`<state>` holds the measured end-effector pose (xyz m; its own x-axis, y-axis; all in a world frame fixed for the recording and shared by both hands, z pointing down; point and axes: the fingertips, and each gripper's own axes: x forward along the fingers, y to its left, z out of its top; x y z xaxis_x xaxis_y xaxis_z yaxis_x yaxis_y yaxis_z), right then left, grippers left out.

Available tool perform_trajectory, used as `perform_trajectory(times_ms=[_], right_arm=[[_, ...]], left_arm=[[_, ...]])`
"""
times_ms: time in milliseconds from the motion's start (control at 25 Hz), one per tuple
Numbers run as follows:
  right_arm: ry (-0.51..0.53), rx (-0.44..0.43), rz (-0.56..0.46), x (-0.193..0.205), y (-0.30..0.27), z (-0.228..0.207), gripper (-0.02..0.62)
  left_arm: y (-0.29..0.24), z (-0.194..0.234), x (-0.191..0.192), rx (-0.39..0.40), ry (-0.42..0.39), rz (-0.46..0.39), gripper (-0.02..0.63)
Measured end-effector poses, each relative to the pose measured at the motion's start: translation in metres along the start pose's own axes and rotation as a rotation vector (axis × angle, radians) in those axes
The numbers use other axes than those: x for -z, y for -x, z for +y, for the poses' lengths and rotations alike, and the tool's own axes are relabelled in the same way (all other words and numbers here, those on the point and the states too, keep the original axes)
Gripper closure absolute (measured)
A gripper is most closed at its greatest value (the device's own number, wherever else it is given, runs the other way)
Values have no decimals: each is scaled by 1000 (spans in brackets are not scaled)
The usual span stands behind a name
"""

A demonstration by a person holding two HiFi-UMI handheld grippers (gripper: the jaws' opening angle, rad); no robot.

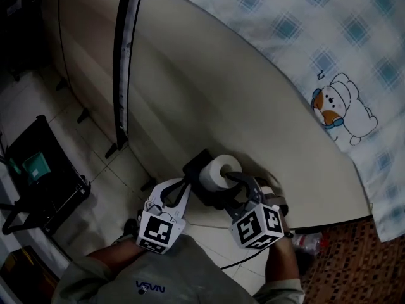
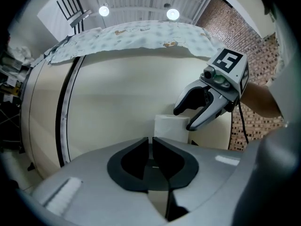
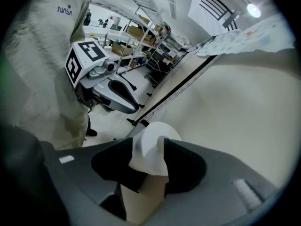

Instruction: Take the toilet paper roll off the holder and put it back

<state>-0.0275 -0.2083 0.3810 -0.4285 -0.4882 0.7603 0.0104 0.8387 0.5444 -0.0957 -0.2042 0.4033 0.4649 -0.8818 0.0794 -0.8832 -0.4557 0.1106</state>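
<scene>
The white toilet paper roll (image 1: 218,170) sits on a black holder (image 1: 196,162) fixed low on a beige panel. My right gripper (image 1: 235,177) reaches in from the right, with the roll (image 3: 153,147) between its wide-spread jaws and a loose sheet hanging down; the pads do not visibly press on it. My left gripper (image 1: 185,181) hangs just left of the holder, shut with nothing in it. In the left gripper view, its closed jaws (image 2: 151,144) point at the roll (image 2: 170,128), and the right gripper (image 2: 184,119) hovers over the roll's top right. In the right gripper view, the left gripper (image 3: 134,106) shows beyond the roll.
The beige curved panel (image 1: 209,87) carries a blue-checked sheet with a cartoon animal (image 1: 338,109) along its top. A black cart (image 1: 44,176) stands on the pale tiled floor at the left. Brick-patterned flooring (image 1: 354,258) lies at the right. The person's grey sleeves fill the bottom edge.
</scene>
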Motion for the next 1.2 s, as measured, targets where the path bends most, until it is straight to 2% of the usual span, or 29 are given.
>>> perform_trajectory(times_ms=[320,680,880,1200], right_arm=[[117,-73,151,7,-14,7,391],[117,-41,151,5,-14,4,416],[31,8,86,0,0,3,423],[-218,220,-92,-8,54,-10,423]], left_arm=[[5,8,4,13,7,12,600],[11,6,13,24,18,24,600],[15,-2,13,48,16,31,600],[12,-30,21,111,-3,52,600]])
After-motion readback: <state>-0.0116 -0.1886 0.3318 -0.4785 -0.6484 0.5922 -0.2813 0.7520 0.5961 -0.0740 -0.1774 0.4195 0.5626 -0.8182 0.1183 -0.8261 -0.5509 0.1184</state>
